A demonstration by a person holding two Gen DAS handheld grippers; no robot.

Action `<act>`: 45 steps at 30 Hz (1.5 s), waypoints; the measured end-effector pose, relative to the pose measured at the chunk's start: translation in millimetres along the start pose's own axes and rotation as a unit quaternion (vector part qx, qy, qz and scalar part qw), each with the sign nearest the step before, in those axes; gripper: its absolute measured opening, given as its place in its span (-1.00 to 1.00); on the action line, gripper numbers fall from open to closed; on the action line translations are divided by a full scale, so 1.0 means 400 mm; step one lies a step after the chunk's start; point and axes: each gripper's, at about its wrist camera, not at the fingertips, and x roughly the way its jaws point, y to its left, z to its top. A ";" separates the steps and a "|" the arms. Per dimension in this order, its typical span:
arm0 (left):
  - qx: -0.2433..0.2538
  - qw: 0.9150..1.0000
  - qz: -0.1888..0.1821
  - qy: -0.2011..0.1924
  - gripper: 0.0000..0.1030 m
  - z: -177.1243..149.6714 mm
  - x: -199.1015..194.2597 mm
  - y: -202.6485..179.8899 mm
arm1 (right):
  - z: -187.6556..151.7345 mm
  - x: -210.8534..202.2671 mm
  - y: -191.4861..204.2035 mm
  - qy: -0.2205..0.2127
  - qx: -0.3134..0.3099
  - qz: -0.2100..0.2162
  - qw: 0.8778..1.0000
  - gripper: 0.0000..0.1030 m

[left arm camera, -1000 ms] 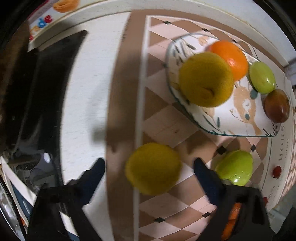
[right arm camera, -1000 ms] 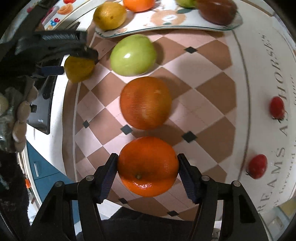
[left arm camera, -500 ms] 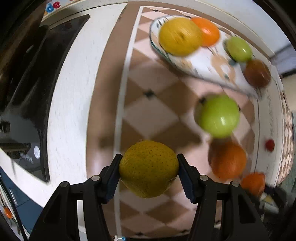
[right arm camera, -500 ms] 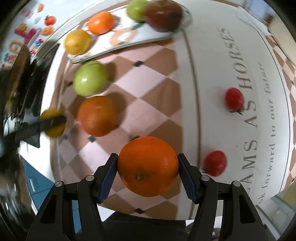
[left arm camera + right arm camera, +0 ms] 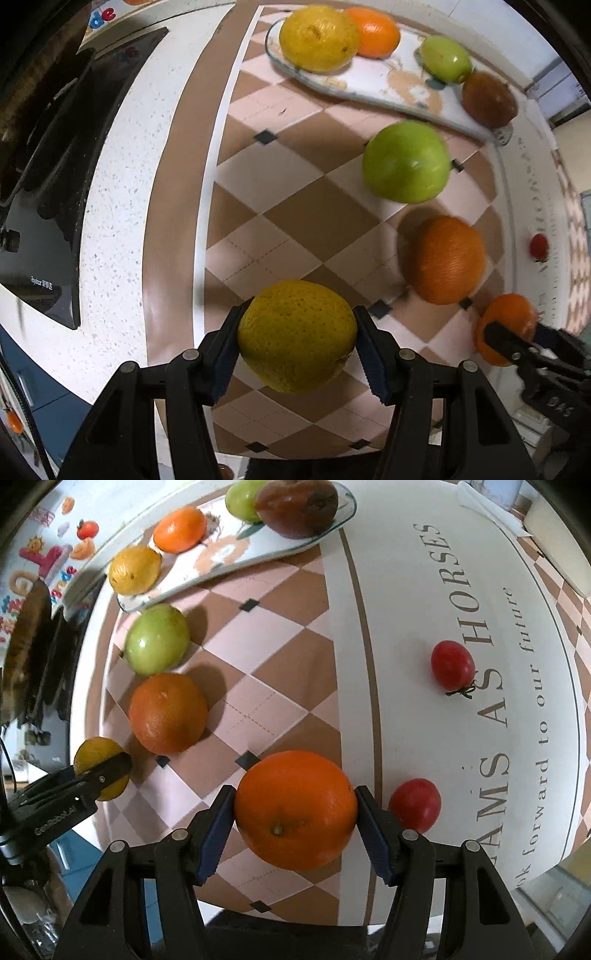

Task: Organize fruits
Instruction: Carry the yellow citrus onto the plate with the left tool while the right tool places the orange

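Note:
My left gripper (image 5: 297, 343) is shut on a yellow-green lemon (image 5: 295, 334) and holds it above the checkered cloth. My right gripper (image 5: 295, 812) is shut on an orange (image 5: 295, 808); it also shows in the left wrist view (image 5: 504, 328). A green apple (image 5: 406, 162) and a second orange (image 5: 447, 258) lie on the cloth. The patterned plate (image 5: 384, 81) at the back holds a yellow lemon (image 5: 317, 37), an orange (image 5: 375, 31), a green fruit (image 5: 445, 59) and a dark brown fruit (image 5: 487, 98).
Two small red tomatoes (image 5: 452, 666) (image 5: 415, 805) lie on the white lettered part of the cloth at the right. A black cooktop (image 5: 48, 177) is set into the white counter at the left. The counter's front edge is just below both grippers.
My left gripper closed on the lemon and lifted it. Both grippers pulled back from the plate, each with its fruit.

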 end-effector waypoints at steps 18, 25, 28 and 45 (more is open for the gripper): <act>0.078 0.996 -0.006 -0.033 0.09 0.495 -0.171 -0.142 | 0.352 -0.061 0.046 -0.086 0.037 0.098 0.991 0.29; 0.067 0.998 0.012 0.015 0.10 0.559 -0.074 -0.136 | 0.408 -0.009 0.030 -0.068 0.060 0.106 0.990 0.32; 0.061 0.998 -0.003 0.006 0.13 0.566 -0.084 -0.137 | 0.420 -0.010 0.028 -0.068 0.062 0.110 0.990 0.60; 0.048 0.997 0.019 -0.055 0.70 0.461 -0.193 -0.028 | 0.362 -0.140 0.076 -0.109 0.015 -0.043 0.993 0.84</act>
